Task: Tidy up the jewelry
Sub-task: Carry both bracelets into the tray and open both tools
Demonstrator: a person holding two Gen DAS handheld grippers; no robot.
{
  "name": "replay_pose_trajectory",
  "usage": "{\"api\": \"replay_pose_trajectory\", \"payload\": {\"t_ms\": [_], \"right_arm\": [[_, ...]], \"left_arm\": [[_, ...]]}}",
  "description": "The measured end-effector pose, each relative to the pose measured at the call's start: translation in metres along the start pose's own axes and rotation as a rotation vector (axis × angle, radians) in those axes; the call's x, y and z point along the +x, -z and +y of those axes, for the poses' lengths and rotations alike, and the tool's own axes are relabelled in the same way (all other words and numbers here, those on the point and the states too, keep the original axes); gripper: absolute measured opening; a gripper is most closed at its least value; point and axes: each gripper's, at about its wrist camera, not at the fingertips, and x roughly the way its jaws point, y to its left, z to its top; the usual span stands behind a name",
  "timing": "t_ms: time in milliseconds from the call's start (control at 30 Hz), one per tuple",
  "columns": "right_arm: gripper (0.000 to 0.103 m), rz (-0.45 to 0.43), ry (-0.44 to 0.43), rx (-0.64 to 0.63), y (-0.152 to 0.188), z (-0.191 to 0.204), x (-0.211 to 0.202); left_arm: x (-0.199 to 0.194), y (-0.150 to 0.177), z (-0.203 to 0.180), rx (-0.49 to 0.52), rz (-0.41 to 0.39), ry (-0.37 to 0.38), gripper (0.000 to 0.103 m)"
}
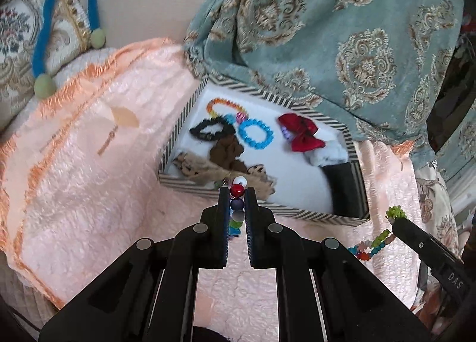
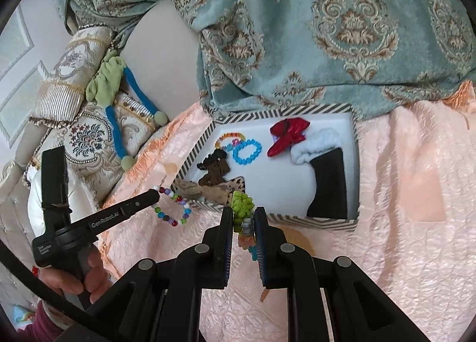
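My left gripper (image 1: 237, 190) is shut on a multicolour bead bracelet (image 1: 237, 190), which hangs as a loop (image 2: 174, 208) from its tip (image 2: 153, 193), above the pink bedspread. My right gripper (image 2: 242, 212) is shut on a second bead bracelet with a green cluster (image 2: 241, 203). From the left wrist that gripper (image 1: 394, 221) shows at the right, its beads (image 1: 372, 245) dangling. Both hover just before the near rim of a striped white box (image 1: 190, 109) holding a blue bracelet (image 1: 255, 133), a rainbow bracelet (image 1: 226, 104), a red bow (image 1: 303, 132) and scrunchies (image 1: 229, 151).
A pink quilted bedspread (image 2: 401, 193) lies under the box (image 2: 282, 109). A teal damask curtain (image 1: 357, 29) hangs over the box's far side. Patterned cushions with a green-and-blue plush cord (image 2: 116, 121) sit at the left. A person's hand (image 2: 74, 279) grips the left tool.
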Motion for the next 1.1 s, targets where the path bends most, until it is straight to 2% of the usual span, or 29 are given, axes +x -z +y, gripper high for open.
{"api": "replay_pose_trajectory", "payload": {"t_ms": [267, 667, 833, 1100], "right_arm": [[0.013, -0.016, 0.032, -0.016, -0.013, -0.003, -0.004], [0.013, -0.004, 0.048, -0.046, -0.035, -0.007, 0.013], [0.013, 0.019, 0.050, -0.054, -0.043, -0.011, 0.031], [0.014, 0.104, 0.017, -0.069, -0.038, -0.016, 0.074]], "left_arm": [[-0.009, -0.010, -0.020, 0.052, -0.039, -0.012, 0.008], [0.005, -0.024, -0.044, 0.108, -0.040, -0.028, 0.008], [0.022, -0.034, -0.052, 0.104, -0.019, -0.030, 0.008], [0.067, -0.042, -0.077, 0.096, 0.051, 0.031, 0.008]]}}
